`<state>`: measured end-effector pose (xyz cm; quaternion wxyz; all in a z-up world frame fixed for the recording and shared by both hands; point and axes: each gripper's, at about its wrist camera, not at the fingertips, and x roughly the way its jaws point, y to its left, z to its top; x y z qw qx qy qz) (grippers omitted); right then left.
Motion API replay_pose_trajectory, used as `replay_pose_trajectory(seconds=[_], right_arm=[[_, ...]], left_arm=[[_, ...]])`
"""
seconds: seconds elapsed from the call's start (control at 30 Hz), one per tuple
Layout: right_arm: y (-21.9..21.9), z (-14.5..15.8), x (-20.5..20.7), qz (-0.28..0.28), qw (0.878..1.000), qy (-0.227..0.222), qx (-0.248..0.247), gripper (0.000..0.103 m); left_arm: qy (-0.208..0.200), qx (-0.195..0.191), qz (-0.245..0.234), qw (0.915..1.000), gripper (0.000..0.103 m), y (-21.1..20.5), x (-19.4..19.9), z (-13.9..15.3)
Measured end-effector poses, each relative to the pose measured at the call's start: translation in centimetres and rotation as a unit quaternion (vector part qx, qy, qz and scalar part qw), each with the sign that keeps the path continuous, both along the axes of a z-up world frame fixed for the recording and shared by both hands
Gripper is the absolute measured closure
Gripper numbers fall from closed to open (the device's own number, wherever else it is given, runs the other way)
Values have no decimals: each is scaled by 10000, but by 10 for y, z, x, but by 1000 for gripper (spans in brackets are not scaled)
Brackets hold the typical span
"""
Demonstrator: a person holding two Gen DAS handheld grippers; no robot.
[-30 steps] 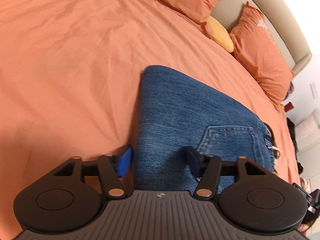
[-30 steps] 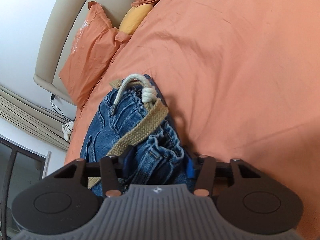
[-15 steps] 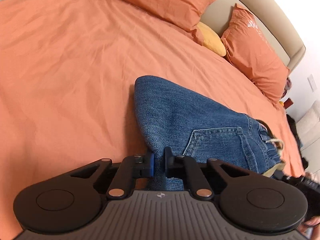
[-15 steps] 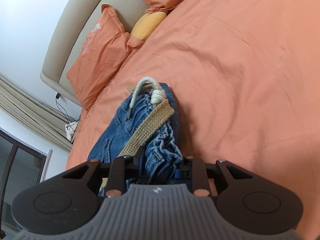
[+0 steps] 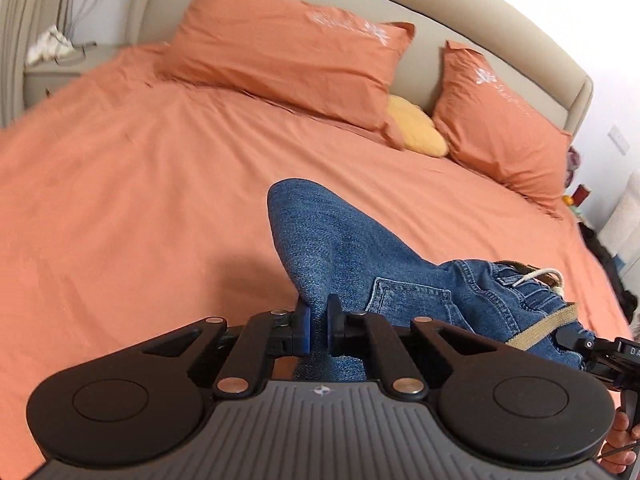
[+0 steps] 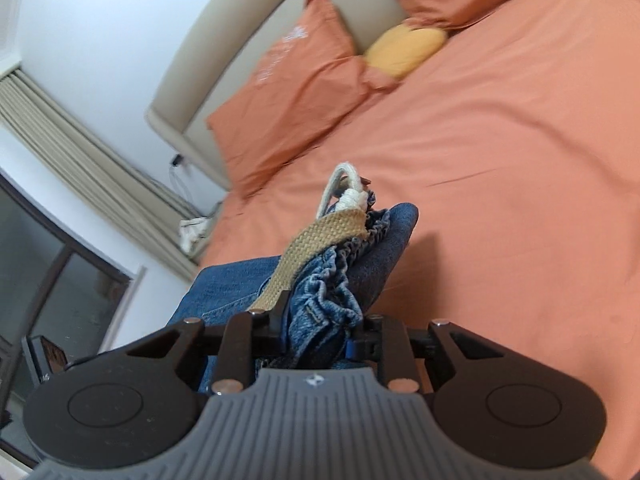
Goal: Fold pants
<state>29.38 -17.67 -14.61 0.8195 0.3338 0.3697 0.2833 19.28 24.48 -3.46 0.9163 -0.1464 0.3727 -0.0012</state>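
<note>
Between the blue pads of the left gripper [image 5: 318,330] sits a clamped edge of the folded blue denim pants [image 5: 344,256]. Ahead, the right gripper [image 6: 316,338] pinches their gathered waistband. Both lift the bundle off the orange bedsheet [image 5: 120,200]; next, I judge, lower it evenly.

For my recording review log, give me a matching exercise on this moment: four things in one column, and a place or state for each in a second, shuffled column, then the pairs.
Things
1. left gripper
2. right gripper
3. round yellow cushion
4. white drawstring cord

Places or states
A. between two orange pillows at the headboard
B. shut on the gathered waistband of the blue denim pants
C. looped at the waistband's far end
D. shut on the pants' plain denim fold

Pairs: 1-D, 2-B, 3-A, 4-C
</note>
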Motion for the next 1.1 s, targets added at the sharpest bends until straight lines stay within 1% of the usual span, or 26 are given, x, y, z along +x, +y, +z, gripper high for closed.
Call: replay_pose_trajectory(seconds=[0.07,0.17,0.3,0.4,0.47,0.57,0.63,0.7,0.73,0.8,0.87,0.93,1.0,1.07,1.1], right_arm=[[31,4,-3,89,9999,1,73,83],[78,4,-7,278,9996,-11,107,83],[131,-3,-9,503,9987,-61,-4,83],[156,-16,-10,614,9979,-51,-221,83],[165,-28,-11,625,9975,110,-324,83],[173,-49,-16,754,9946,326,-636,83],[175,-62,-22,784,9921,432,-875,84],[171,-78,-26,728,9901,673,-995,83],[168,-86,-28,694,9895,791,-990,83],[170,-96,-27,650,9883,887,-1058,83],[176,-97,-26,665,9862,862,-1245,82],[184,-96,-22,729,9834,749,-1482,81],[186,-95,-20,713,9824,802,-1529,81],[190,-90,-16,706,9803,840,-1642,72],[191,-86,-16,703,9786,819,-1753,61]], left_arm=[[56,160,40,9998,96,25,0,11],[150,270,217,9993,96,60,-1,14],[194,241,422,9986,96,98,-3,-1],[292,115,536,9981,96,116,-3,-26],[440,-54,598,9972,96,126,-4,-49],[691,-14,628,9956,96,133,-4,-79],[789,-109,664,9946,96,141,-7,-96],[824,-189,630,9944,95,147,-9,-108],[836,-155,594,9946,95,146,-8,-111],[905,40,508,9946,94,141,-5,-116],[975,268,450,9939,93,135,-2,-120],[1030,347,483,9929,93,132,-1,-120],[1088,436,505,9918,89,131,0,-117],[1149,635,567,9897,76,128,-1,-109],[1178,727,576,9887,74,128,-2,-104]])
